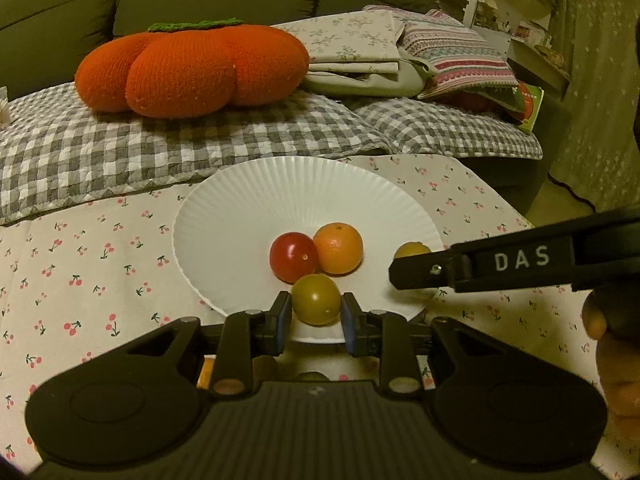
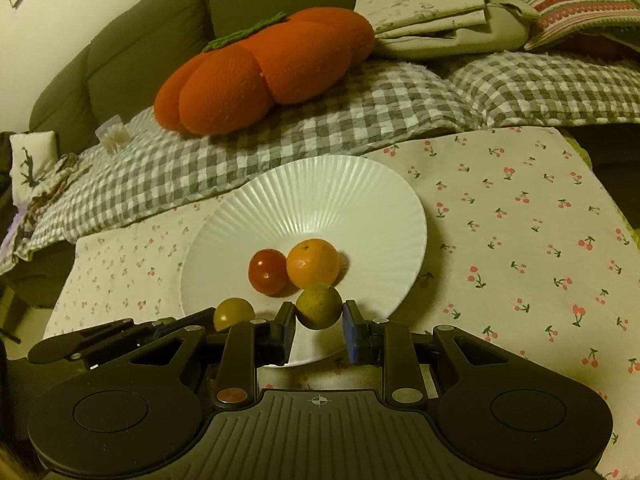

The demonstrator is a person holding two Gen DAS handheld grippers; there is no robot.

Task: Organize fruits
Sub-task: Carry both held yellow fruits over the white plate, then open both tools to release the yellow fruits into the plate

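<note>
A white ribbed plate (image 1: pixel 256 208) (image 2: pixel 332 196) lies on a cherry-print cloth. On it sit a red tomato (image 1: pixel 293 257) (image 2: pixel 268 271) and an orange (image 1: pixel 338 248) (image 2: pixel 312 261), touching. My left gripper (image 1: pixel 314 312) is shut on a yellow-green tomato (image 1: pixel 316 299) over the plate's near rim; it also shows in the right wrist view (image 2: pixel 234 313). My right gripper (image 2: pixel 319 314) is shut on a greenish fruit (image 2: pixel 319 306) over the plate's near part. In the left wrist view that fruit (image 1: pixel 412 250) is half hidden behind the right gripper's finger (image 1: pixel 424 272).
A sofa behind the table carries a grey checked quilt (image 1: pixel 120 148), a large orange pumpkin cushion (image 1: pixel 188 72) (image 2: pixel 264 68) and folded linens (image 1: pixel 360 52). The cherry-print cloth (image 2: pixel 520 220) extends right of the plate. Shelves (image 1: pixel 520 8) stand at the far right.
</note>
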